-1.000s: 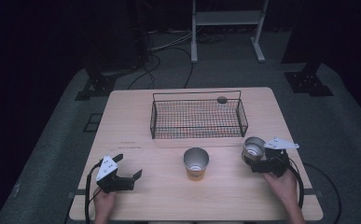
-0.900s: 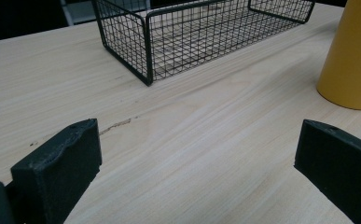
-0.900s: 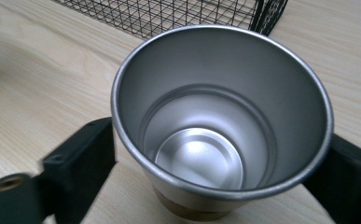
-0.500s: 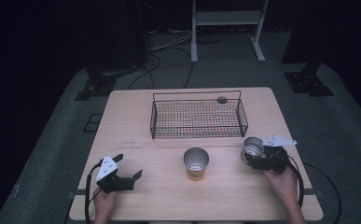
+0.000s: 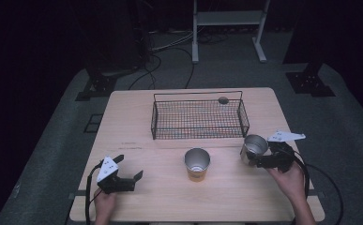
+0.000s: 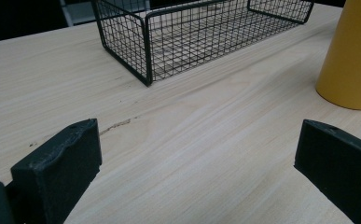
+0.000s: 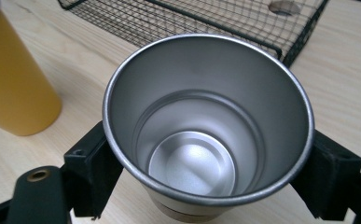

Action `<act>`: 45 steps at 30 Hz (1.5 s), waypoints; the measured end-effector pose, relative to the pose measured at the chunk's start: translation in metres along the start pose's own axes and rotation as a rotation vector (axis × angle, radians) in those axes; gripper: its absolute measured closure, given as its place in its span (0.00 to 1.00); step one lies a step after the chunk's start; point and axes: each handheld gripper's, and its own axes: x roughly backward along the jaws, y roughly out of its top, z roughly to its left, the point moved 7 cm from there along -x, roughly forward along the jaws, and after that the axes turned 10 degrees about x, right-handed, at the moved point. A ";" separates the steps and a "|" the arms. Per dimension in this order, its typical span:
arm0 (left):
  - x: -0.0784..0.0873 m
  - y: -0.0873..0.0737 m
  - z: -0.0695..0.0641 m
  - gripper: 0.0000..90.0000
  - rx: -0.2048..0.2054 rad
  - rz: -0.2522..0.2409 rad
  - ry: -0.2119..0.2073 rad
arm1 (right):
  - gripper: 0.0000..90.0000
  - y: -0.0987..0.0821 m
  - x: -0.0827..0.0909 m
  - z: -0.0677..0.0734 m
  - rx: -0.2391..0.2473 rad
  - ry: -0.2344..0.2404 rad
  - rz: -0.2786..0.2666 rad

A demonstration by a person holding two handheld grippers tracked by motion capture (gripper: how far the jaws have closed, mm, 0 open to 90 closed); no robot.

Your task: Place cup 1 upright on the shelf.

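My right tongs [image 7: 206, 177] clamp the steel cup [image 7: 208, 121]; my left tongs [image 6: 192, 172] gape wide above the desk [image 6: 206, 140], holding nothing.

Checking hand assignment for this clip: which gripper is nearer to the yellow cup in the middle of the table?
Right. The right gripper, shut on a steel cup, is to the right of the yellow cup. The left gripper, open, rests farther off at the table's near left.
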 end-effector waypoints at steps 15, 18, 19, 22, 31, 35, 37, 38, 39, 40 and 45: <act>0.000 0.000 0.000 0.00 -0.001 -0.002 -0.002 | 0.20 0.050 0.003 0.000 0.072 0.083 0.016; 0.000 0.000 0.000 0.00 -0.003 -0.002 -0.002 | 0.20 0.055 0.002 -0.001 0.073 0.088 0.013; 0.000 0.000 0.000 0.00 -0.003 -0.002 -0.002 | 0.20 0.060 0.002 -0.002 0.073 0.094 0.007; 0.000 0.000 0.000 0.00 -0.002 -0.002 -0.003 | 0.20 0.064 0.001 -0.004 0.076 0.102 0.007; 0.000 0.000 0.000 0.00 0.000 -0.004 -0.004 | 0.20 0.083 -0.005 -0.013 0.070 0.114 0.005; 0.000 0.000 0.000 0.00 -0.004 -0.004 -0.003 | 0.20 0.091 -0.006 -0.016 0.086 0.104 0.016; 0.000 0.000 0.000 0.00 -0.005 -0.003 -0.003 | 0.20 0.098 -0.008 -0.018 0.092 0.100 0.017; 0.000 0.000 0.000 0.00 -0.005 -0.003 -0.003 | 0.20 0.098 -0.008 -0.018 0.092 0.100 0.017; 0.000 0.000 0.000 0.00 -0.005 -0.003 -0.003 | 0.20 0.101 -0.009 -0.019 0.093 0.097 0.014; 0.000 0.000 0.000 0.00 -0.005 -0.003 -0.003 | 0.20 0.104 -0.010 -0.019 0.093 0.094 0.014; 0.000 0.000 0.000 0.00 -0.002 -0.004 -0.005 | 0.20 0.118 -0.017 -0.021 0.096 0.099 0.002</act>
